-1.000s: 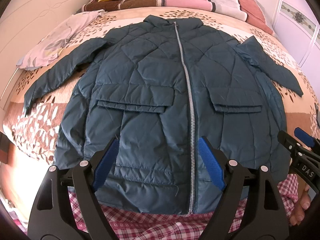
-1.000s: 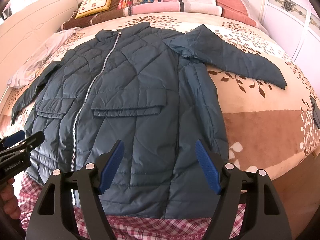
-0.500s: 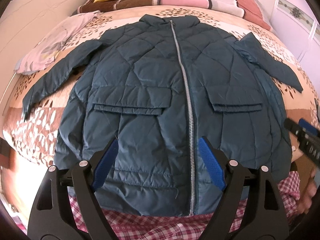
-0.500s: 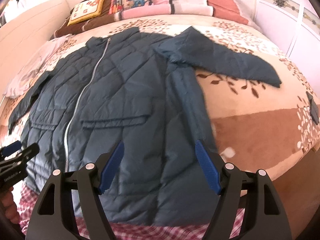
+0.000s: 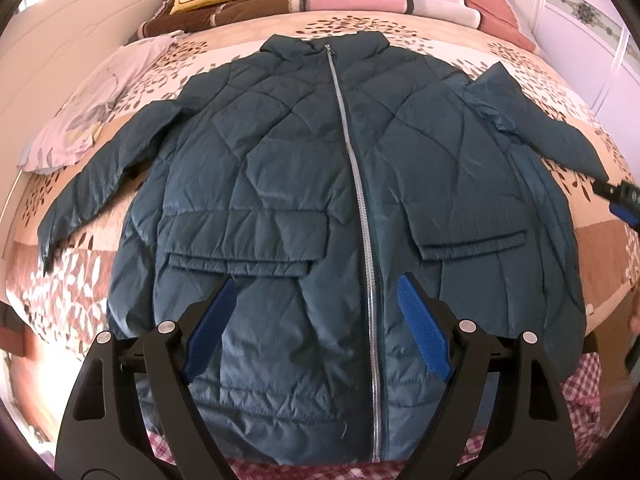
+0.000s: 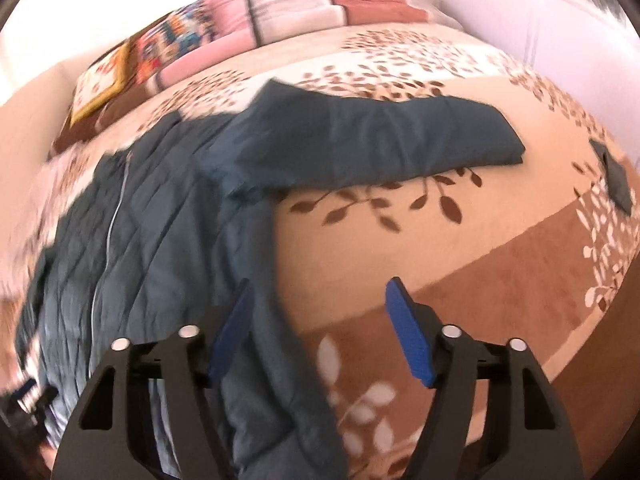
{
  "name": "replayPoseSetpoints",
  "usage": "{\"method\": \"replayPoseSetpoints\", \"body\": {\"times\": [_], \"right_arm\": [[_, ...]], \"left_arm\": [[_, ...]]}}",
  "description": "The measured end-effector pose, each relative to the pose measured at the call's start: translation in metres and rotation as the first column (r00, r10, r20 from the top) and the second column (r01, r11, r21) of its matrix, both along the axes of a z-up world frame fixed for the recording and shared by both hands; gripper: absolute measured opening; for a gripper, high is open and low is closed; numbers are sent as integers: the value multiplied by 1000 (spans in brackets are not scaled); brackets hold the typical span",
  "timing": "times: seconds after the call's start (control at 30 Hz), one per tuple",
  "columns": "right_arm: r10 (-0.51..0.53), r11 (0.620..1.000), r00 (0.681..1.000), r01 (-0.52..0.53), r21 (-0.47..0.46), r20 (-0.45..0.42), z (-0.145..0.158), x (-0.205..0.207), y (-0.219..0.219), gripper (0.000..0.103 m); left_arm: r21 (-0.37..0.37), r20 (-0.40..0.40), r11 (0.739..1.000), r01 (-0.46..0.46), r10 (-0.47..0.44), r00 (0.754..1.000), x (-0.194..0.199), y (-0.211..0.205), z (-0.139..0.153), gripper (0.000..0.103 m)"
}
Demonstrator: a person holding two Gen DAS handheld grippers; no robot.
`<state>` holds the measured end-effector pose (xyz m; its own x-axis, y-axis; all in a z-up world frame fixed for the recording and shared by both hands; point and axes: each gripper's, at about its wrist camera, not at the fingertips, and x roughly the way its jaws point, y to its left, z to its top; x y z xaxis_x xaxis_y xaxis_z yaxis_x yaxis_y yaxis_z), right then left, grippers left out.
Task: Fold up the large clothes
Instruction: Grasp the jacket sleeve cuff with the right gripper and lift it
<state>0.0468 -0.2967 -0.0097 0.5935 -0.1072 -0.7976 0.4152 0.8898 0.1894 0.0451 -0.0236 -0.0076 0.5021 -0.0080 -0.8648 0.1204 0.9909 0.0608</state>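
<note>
Both grippers, left (image 5: 316, 316) and right (image 6: 318, 320), have black arms, blue pads and silver screws.

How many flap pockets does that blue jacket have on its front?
2. One pocket flap lies left of the zipper, the other flap right of it, both at mid-height on the jacket.

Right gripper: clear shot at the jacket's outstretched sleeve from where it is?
Probably yes. The right gripper, jaws closing with nothing between them, points over the bedspread toward the sleeve, which lies flat with nothing on it or between.
</note>
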Motion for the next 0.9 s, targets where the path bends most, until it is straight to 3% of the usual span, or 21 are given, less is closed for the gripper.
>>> {"method": "replayPoseSetpoints", "body": {"times": [0.17,0.3,0.63,0.8,0.9], "right_arm": [[-154,981,988,154,121,-14,-13,19,-68,52],[-257,952,966,260,160,-41,-27,30,-113,48],[-434,827,896,437,353,-93,-70,45,-184,41],[-473,822,879,466,327,-61,-73,59,-193,35],[-496,812,867,484,325,-50,-75,66,-198,22]], "left_arm": [[11,-21,1000,-5,5,1000,9,0,-9,82],[17,-62,1000,-21,22,998,15,2,-21,82],[20,-87,999,-48,49,995,26,9,-32,82],[34,-107,998,-43,46,993,29,8,-38,82],[37,-114,999,-38,42,993,30,7,-40,82]]}}
